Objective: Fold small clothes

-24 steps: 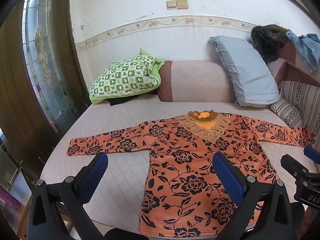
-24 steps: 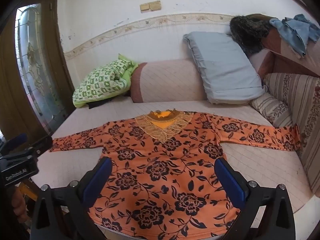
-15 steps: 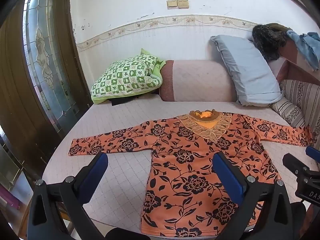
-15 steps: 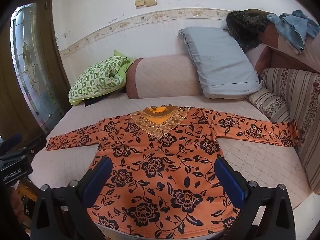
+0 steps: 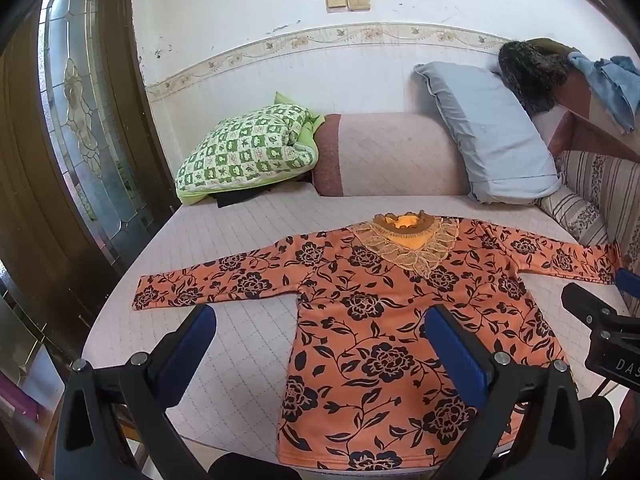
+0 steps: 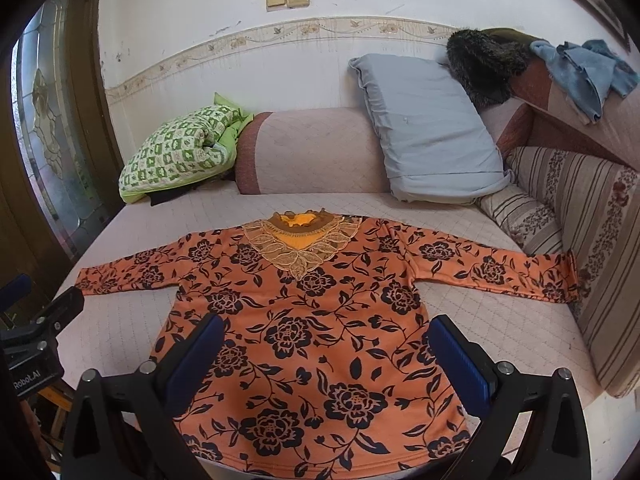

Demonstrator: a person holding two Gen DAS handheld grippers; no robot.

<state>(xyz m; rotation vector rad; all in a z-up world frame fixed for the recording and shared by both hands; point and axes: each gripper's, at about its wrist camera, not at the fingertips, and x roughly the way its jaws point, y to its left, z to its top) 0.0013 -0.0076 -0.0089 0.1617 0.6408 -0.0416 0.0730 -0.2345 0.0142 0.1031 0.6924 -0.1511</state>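
Hovering above the near edge of the bed, the left hand-held gripper (image 5: pixel 320 344) has its blue-padded fingers (image 5: pixel 188 344) spread wide apart with nothing between them, tilted down toward the mattress, and the right hand-held gripper (image 6: pixel 326 354) hangs beside it in the same attitude, its jaws likewise fully apart and empty. Beneath them an orange long-sleeved blouse (image 6: pixel 320 320) lies flat and face up on the pale quilted mattress (image 5: pixel 240 360), hem toward the cameras and neck toward the wall. It is printed all over with black roses and trailing leaves, and a gold lace collar (image 6: pixel 302 246) shaped like layered leaves frames a plain yellow-orange neck opening. Both sleeves are stretched straight out sideways; the left sleeve (image 5: pixel 216 276) ends near the bed's edge by the door, while the right sleeve (image 6: pixel 500 268) reaches the striped cushion (image 6: pixel 528 220) at the side. Behind the blouse a pink bolster (image 6: pixel 312 152) lies along the white wall, with a green checked pillow (image 6: pixel 180 152) leaning at one end and a grey-blue pillow (image 6: pixel 428 128) propped at the other. A dark furry item (image 6: pixel 484 64) and a blue cloth (image 6: pixel 584 72) rest on the raised ledge above the striped cushions. A wooden door with patterned glass (image 5: pixel 80 120) stands beside the bed.
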